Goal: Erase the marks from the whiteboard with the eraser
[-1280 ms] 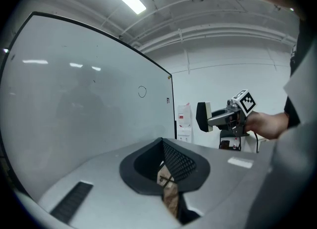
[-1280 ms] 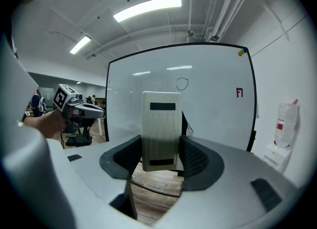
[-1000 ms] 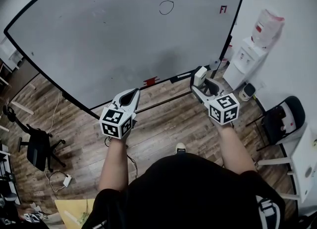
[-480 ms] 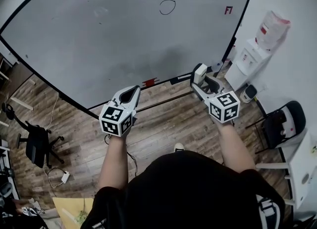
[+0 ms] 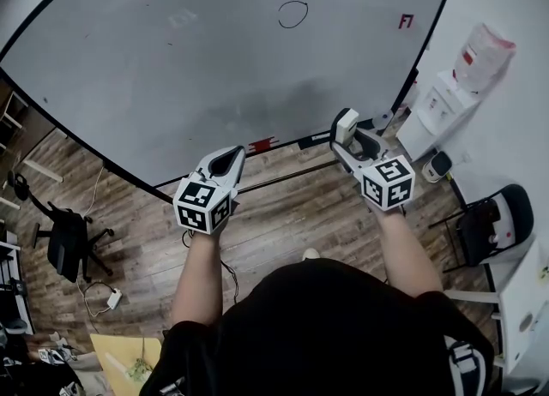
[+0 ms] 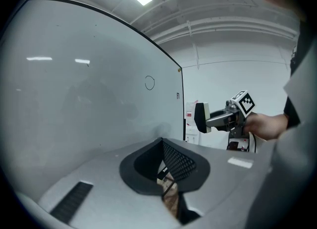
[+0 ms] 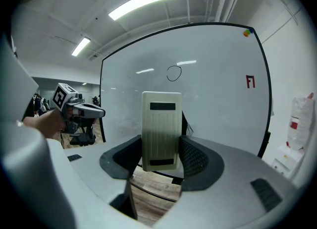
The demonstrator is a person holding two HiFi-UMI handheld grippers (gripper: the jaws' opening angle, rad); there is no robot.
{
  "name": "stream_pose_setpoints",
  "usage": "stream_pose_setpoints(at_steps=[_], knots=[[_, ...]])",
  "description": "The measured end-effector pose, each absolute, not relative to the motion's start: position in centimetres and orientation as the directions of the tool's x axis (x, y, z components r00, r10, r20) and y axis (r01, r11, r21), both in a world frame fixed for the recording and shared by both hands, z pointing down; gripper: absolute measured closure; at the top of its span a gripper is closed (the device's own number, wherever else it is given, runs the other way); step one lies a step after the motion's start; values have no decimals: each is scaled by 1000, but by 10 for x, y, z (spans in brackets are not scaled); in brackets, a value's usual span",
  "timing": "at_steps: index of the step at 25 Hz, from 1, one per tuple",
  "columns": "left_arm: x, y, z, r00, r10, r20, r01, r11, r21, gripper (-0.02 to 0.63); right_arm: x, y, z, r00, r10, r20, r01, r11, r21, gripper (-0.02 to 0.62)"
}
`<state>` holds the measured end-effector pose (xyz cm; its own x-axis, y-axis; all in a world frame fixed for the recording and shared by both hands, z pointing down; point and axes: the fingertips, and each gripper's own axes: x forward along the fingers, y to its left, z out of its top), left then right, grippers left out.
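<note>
- Eraser [image 7: 161, 119]: clamped upright between jaws of right gripper [image 7: 161, 156], held short of whiteboard [image 5: 171, 69], presumably readied for wiping.
- Marks: black circle [image 5: 292, 14] and small red sign [image 5: 406, 21], high on the board (well above the eraser).
- Left gripper [image 6: 166, 166]: jaws together, nothing between, held low, seemingly idle.

Eraser [image 7: 161, 129]: upright between the fingers [image 7: 195, 159] of the right gripper [image 5: 346, 135].
Whiteboard [image 5: 171, 69]: ahead of both grippers' fingers.
Circle mark [image 5: 292, 14]: on whiteboard, beyond right fingers.
Left gripper [image 5: 226, 159]: left of them.
Water dispenser [image 5: 442, 103]: to their right.
</note>
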<state>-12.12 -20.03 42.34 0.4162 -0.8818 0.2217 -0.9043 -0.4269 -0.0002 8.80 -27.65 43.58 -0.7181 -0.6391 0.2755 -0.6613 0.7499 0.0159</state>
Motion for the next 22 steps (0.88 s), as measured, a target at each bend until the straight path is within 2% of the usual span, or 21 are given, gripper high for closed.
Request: stream_pose_setpoints(at_steps=[22], knots=[[-120,-247,420,354,-904,241,-930,-368,-16,595,78,-333,438,-769,-569,291,-590,807,19,365]])
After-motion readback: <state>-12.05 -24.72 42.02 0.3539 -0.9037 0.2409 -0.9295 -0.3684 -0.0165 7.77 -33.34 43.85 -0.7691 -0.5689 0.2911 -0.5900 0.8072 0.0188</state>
